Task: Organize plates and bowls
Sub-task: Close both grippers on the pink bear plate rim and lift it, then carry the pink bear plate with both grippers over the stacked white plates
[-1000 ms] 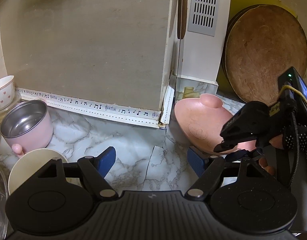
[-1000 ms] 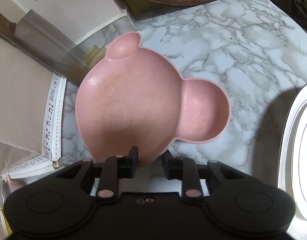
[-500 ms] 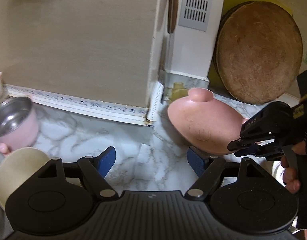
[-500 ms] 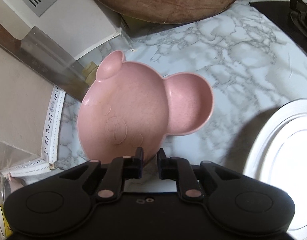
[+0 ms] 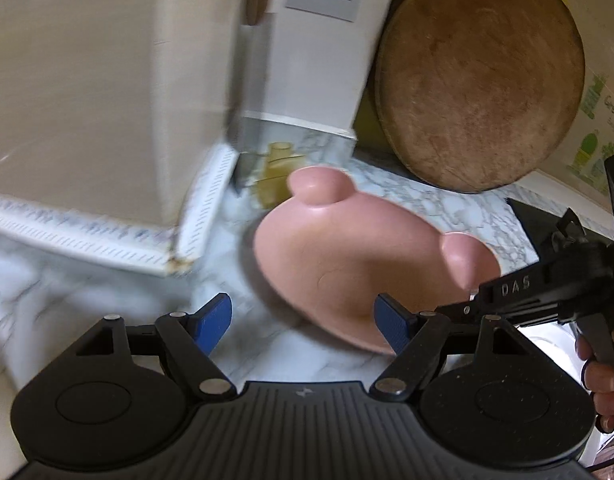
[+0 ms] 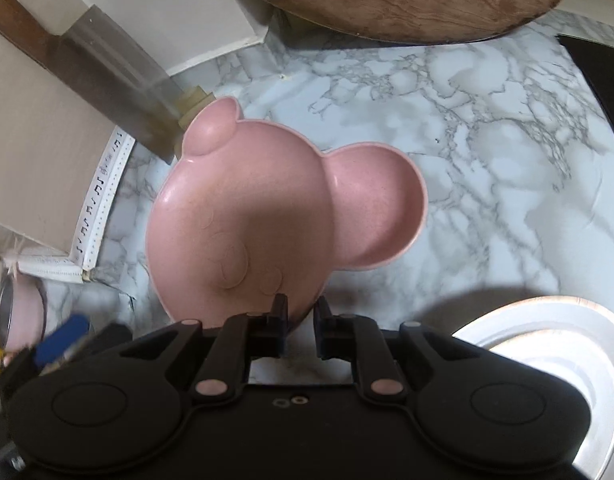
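A pink bear-shaped plate (image 6: pixel 267 216) with two round ears hangs tilted over the marble counter (image 6: pixel 487 160). My right gripper (image 6: pixel 301 312) is shut on its near rim, the pads pinching the edge. From the left wrist view the same plate (image 5: pixel 347 256) shows with the right gripper (image 5: pixel 473 298) gripping its right side, a hand behind it. My left gripper (image 5: pixel 303 324) is open, its blue pads wide apart just in front of the plate with nothing between them. One blue pad of the left gripper (image 6: pixel 63 344) shows at the lower left of the right wrist view.
A round wooden board (image 5: pixel 483 76) leans at the back. A cleaver (image 6: pixel 107 80) stands beside a beige box (image 5: pixel 87 100). A white plate (image 6: pixel 547 344) lies at the lower right, a pink steel-lined cup (image 6: pixel 23 312) at the left, a black stove top (image 6: pixel 603 80) on the right.
The right jaws closed onto the plate's rim and the plate rose and tilted. My left gripper swung right toward the plate; the cups at the left left its view.
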`<state>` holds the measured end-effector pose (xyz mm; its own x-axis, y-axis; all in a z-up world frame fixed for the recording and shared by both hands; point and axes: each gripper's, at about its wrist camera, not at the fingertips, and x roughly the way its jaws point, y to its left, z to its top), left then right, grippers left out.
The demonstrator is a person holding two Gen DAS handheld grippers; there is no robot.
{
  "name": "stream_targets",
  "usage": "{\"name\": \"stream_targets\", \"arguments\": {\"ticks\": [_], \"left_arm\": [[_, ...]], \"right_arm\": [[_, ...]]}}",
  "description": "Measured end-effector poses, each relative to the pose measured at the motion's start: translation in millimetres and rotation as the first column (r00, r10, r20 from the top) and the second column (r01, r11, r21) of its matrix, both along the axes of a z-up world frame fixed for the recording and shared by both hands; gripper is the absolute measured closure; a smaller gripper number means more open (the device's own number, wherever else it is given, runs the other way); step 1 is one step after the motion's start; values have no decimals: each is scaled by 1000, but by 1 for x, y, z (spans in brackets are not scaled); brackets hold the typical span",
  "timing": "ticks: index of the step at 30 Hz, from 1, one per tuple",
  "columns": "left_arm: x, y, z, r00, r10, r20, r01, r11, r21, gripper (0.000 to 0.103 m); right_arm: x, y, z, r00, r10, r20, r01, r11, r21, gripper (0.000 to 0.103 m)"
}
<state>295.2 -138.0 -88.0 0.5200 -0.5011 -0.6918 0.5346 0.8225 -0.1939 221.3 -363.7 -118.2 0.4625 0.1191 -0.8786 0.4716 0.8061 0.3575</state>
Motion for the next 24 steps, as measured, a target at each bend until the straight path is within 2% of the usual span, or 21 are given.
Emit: {"name": "stream_targets", "arguments": {"ticks": [7,10,14,18,20,24], "left_arm": [[43,-49,13,999,-38,4,38,997,61,25],[61,-61,9,999,-36,-9,37,993,110,25],[85,-72,-5,998,-17,-54,25,989,148,37],[101,-80,-17,997,11,-72,1,984,176,38],[108,-83,-23,997,31,-75,-17,983,185,47],[117,-87,-32,993,43,-111,-22,982,187,59]], "right_arm": [[9,-25,3,994,110,-6,-110,994,-8,89],[15,-37,2,988,156,-13,-156,988,0,89],[23,-52,-1,976,217,-16,-217,976,14,89],[26,-61,-1,968,250,-8,-250,968,10,89],[25,-65,-2,967,253,-5,-253,967,12,89],[25,-69,-4,966,259,-2,-258,966,24,90]]}}
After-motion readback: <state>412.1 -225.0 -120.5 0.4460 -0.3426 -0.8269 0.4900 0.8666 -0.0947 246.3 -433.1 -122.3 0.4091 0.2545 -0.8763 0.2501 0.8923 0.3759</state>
